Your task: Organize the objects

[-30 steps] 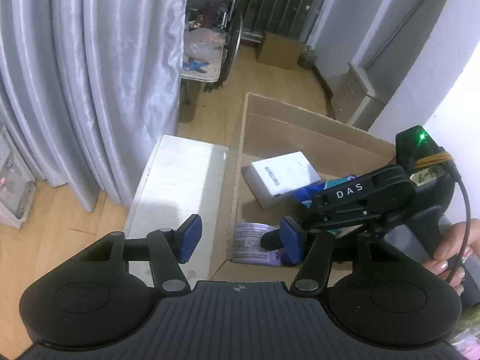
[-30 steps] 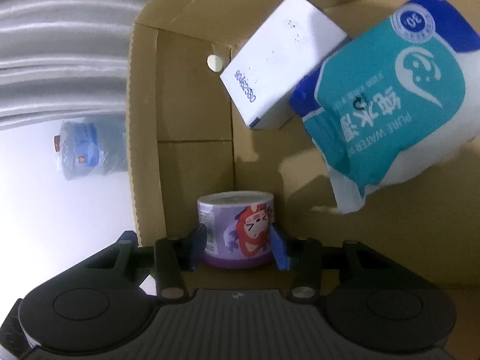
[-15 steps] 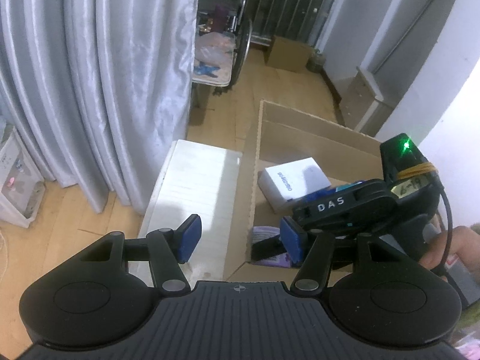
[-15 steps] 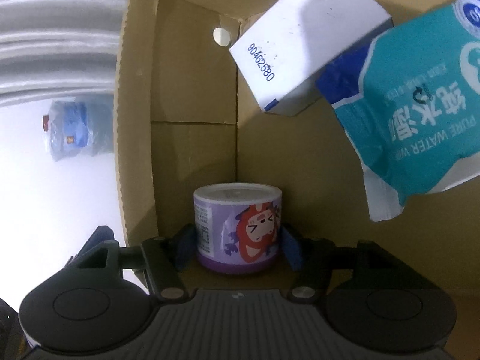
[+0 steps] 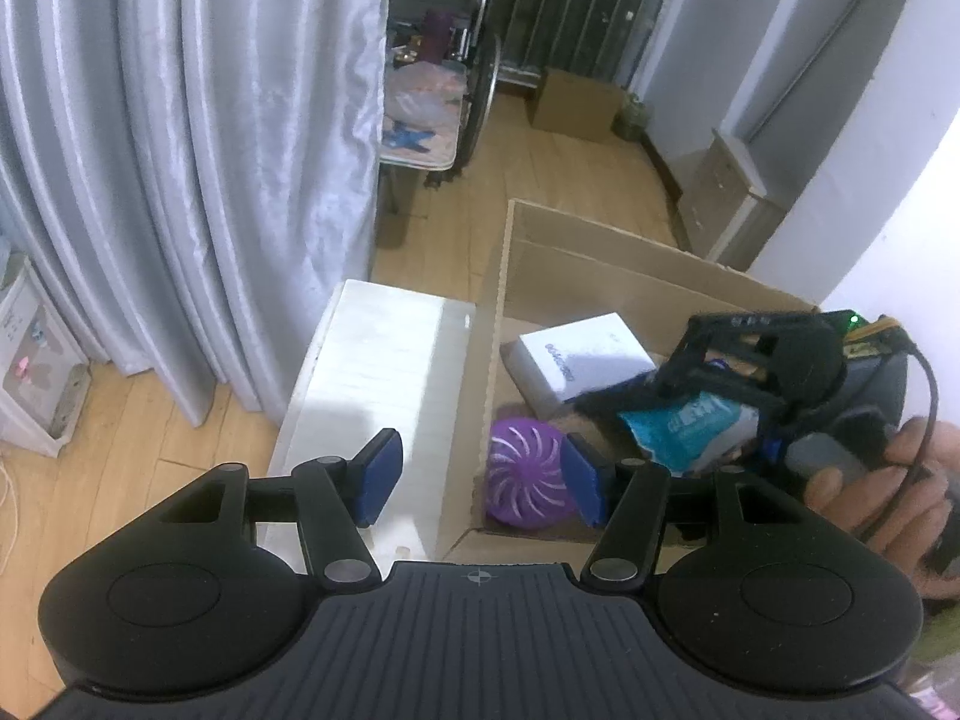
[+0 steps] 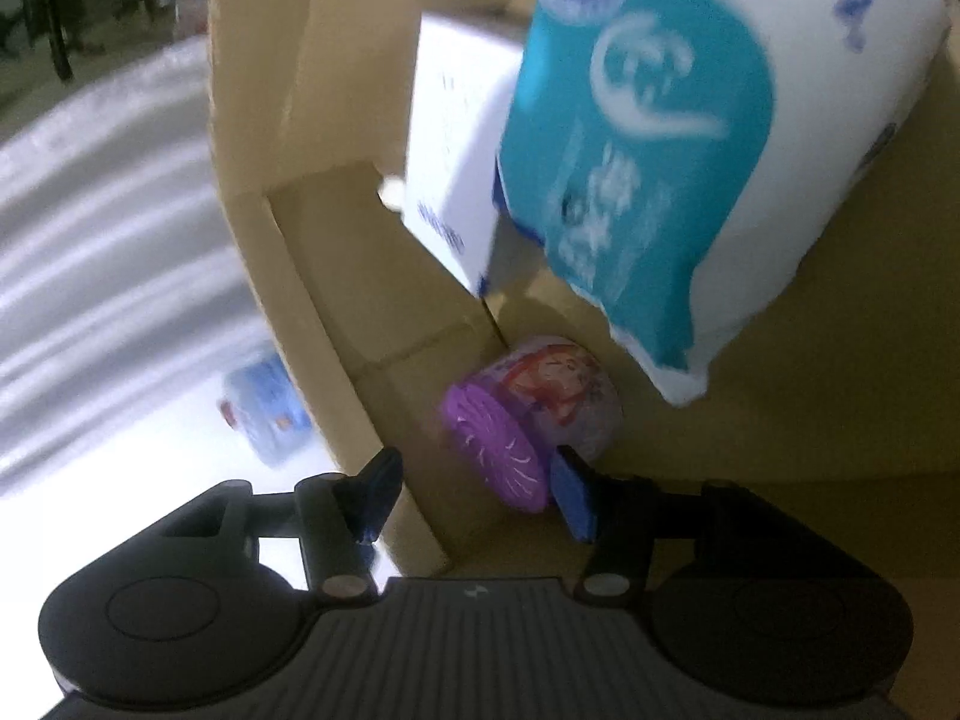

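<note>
A purple can [image 6: 531, 414] lies on its side in the near corner of the cardboard box [image 6: 312, 324], its ribbed purple end facing me; it also shows in the left wrist view [image 5: 528, 474]. A white box [image 5: 576, 360] and a teal wipes pack [image 5: 690, 426] lie deeper in the cardboard box [image 5: 600, 276]; they show in the right wrist view as the white box [image 6: 456, 180] and pack [image 6: 648, 144]. My right gripper [image 6: 477, 495] is open and empty just above the can; its body [image 5: 774, 360] hangs over the carton. My left gripper [image 5: 480, 477] is open and empty over the box's near edge.
A white board [image 5: 378, 402] lies left of the carton on the wooden floor. Grey curtains [image 5: 198, 138] hang at the left. A small cardboard box [image 5: 576, 102] and a wheelchair wheel [image 5: 480, 96] stand far back. A water bottle [image 6: 267, 402] lies outside the carton.
My right gripper opened and pulled back from the purple can, which now lies tipped on its side in the box corner. The left gripper stayed open and drew back a little.
</note>
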